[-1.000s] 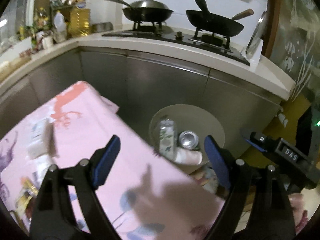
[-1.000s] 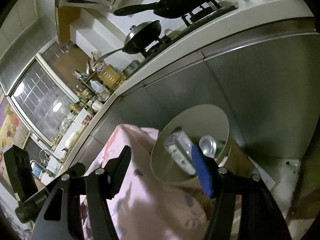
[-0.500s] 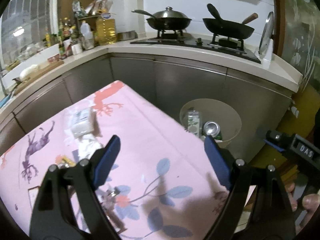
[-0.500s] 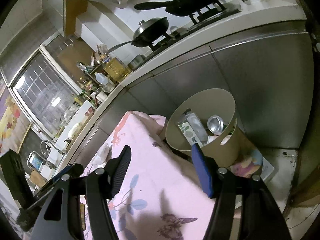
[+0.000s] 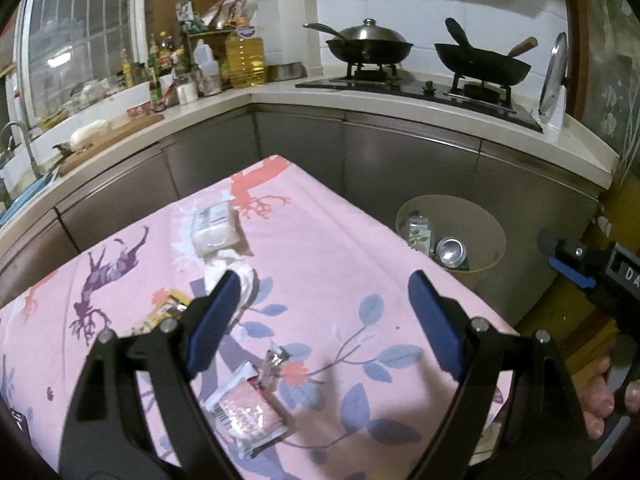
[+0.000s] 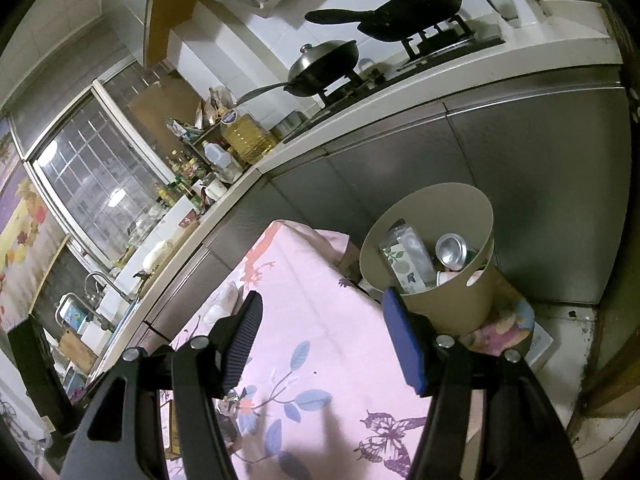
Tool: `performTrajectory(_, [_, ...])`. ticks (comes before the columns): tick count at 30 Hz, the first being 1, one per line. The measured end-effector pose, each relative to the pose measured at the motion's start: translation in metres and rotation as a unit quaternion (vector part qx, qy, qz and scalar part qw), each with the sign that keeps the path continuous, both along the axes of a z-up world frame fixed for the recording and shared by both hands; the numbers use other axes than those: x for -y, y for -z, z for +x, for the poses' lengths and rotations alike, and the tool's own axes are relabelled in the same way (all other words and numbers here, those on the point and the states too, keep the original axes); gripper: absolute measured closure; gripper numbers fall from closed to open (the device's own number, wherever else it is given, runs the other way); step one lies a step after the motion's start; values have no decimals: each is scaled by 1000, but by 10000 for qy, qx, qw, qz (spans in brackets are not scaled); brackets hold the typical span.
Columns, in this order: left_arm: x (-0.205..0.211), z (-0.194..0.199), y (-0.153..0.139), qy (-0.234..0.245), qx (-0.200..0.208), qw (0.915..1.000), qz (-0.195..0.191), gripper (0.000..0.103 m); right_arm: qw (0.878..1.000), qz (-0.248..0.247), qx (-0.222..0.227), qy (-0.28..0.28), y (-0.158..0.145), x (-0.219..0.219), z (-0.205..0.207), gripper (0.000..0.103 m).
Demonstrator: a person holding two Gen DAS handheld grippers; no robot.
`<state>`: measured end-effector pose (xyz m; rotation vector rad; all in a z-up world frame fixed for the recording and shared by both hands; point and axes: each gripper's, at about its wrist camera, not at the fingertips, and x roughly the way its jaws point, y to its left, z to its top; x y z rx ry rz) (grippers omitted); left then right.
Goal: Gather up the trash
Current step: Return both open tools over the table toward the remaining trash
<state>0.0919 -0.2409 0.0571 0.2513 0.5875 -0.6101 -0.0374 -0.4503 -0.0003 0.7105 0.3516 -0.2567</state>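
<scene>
Left wrist view: my left claw (image 5: pixel 320 316) is spread wide and holds nothing, hanging above the bench (image 5: pixel 340 248) with its pink flowered cloth. Below it lies a red and clear wrapper (image 5: pixel 248 412), flat, its long axis going from near left to far right. Beyond my left finger is a crumpled white tissue (image 5: pixel 236 268), and just behind that a white packet (image 5: pixel 212 228) lying flat, with its long side pointing away from me. A yellow wrapper (image 5: pixel 168 308) is near the finger, partly hidden.

My right claw (image 6: pixel 320 340) is also spread and empty. Past the bench edge stands the beige bin (image 6: pixel 472 300) on the floor. Inside it a carton (image 6: pixel 408 260) leans upright and a can (image 6: pixel 452 250) shows its round end towards me.
</scene>
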Motion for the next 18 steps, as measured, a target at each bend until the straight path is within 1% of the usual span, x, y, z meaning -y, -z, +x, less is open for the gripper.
performTrajectory(5, [-8,0,-1,-85,6,10000,-31,21,10000,-18,-50,76,-1,-9,-1,42])
performTrajectory(10, [-13,-2,-3,-124,62,9999,-25,21,9998,16,-38,205,0,-11,-3,34])
performTrajectory(18, [-15,-4,-3,-137,105,9999,1,21,9998,11,-48,206,1,-11,-2,33])
